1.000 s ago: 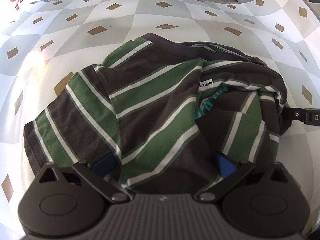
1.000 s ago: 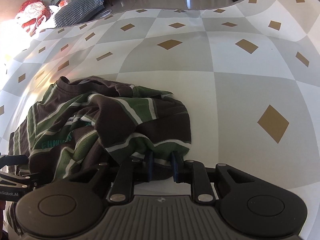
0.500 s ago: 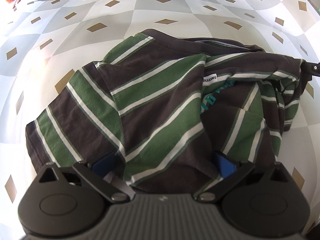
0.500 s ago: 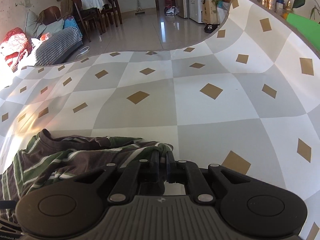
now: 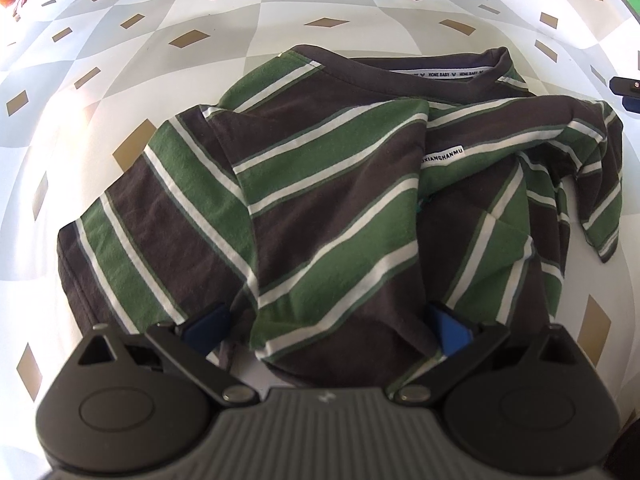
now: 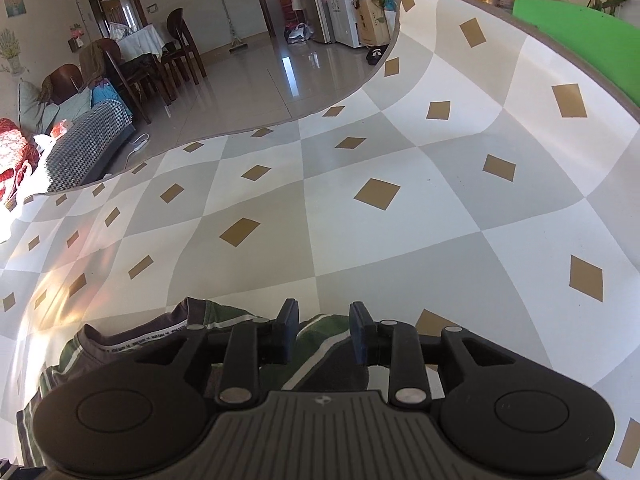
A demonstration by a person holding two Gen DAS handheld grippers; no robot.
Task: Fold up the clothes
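Observation:
A brown shirt (image 5: 328, 208) with green and white stripes lies crumpled on the table, collar at the far side, one sleeve spread out to the right. My left gripper (image 5: 326, 324) is open at the shirt's near edge, its blue pads (image 5: 450, 326) wide apart, with a fold of cloth lying loosely between them. In the right wrist view my right gripper (image 6: 324, 330) is open just above the shirt (image 6: 160, 344), a green stripe showing in the gap. The right gripper's tip (image 5: 624, 92) also shows at the right edge of the left wrist view.
The table wears a white and grey checked cloth (image 6: 400, 240) with tan diamonds, bare beyond and right of the shirt. Its far edge (image 6: 280, 120) drops to a tiled floor with chairs and a sofa. A green board (image 6: 580, 40) stands at the back right corner.
My right gripper, shut on the shirt's right side, drew it up and to the right, then opened and let go. The shirt now lies more spread out. The left gripper has barely moved.

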